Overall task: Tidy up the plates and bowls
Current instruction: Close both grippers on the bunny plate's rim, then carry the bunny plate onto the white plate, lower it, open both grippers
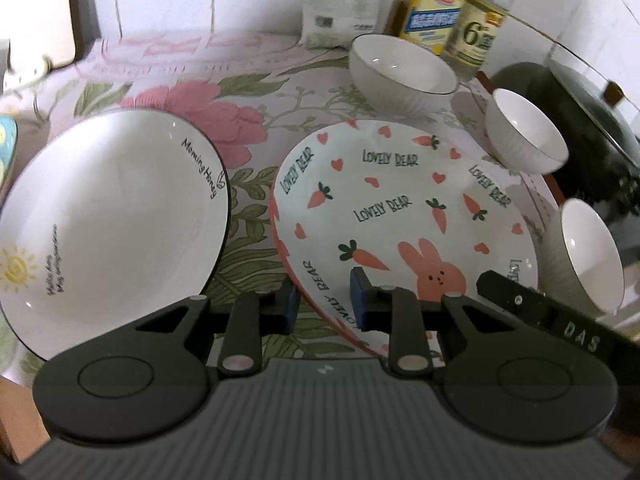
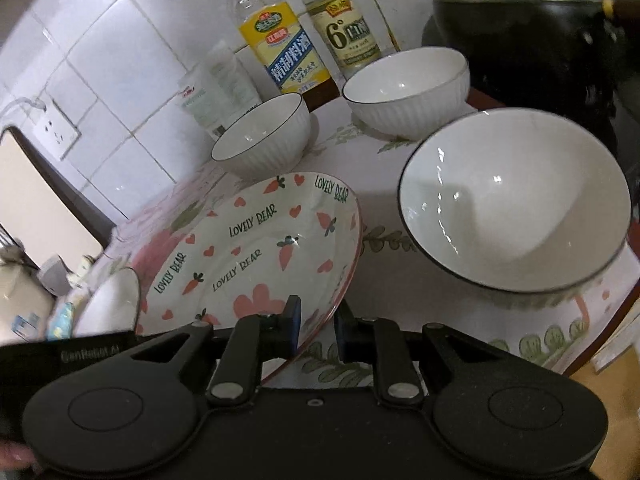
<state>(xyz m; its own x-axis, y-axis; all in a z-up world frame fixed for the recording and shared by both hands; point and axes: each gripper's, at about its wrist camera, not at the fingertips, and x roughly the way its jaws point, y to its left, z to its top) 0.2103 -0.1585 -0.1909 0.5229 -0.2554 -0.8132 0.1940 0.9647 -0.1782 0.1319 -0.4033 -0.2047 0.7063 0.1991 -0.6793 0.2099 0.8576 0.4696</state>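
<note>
Both grippers work the same bear plate (image 1: pixel 404 216), one on each side of its near rim.

Left gripper (image 1: pixel 325 306): narrow, rim running between the blue pads; contact looks likely but I can't confirm the pads press, since a gap shows beside the rim. Right gripper (image 2: pixel 317 328): pinched narrow on the rim's lower right edge, left pad over the plate face, right pad below and outside.

Plate sits tilted, far edge raised, in the lower centre of both views. White plate (image 1: pixel 108 224) lies just left of it, nearly touching. Three bowls toward the right and rear: big bowl (image 2: pixel 516 200), two smaller ribbed ones (image 2: pixel 264 136) (image 2: pixel 408 88).

Doing this step well, as I judge it: seat both rims deep in the pads before lifting, keep the two hands level with each other so the plate doesn't twist, raise it clear of the white plate's edge, then carry it over to stack.
</note>
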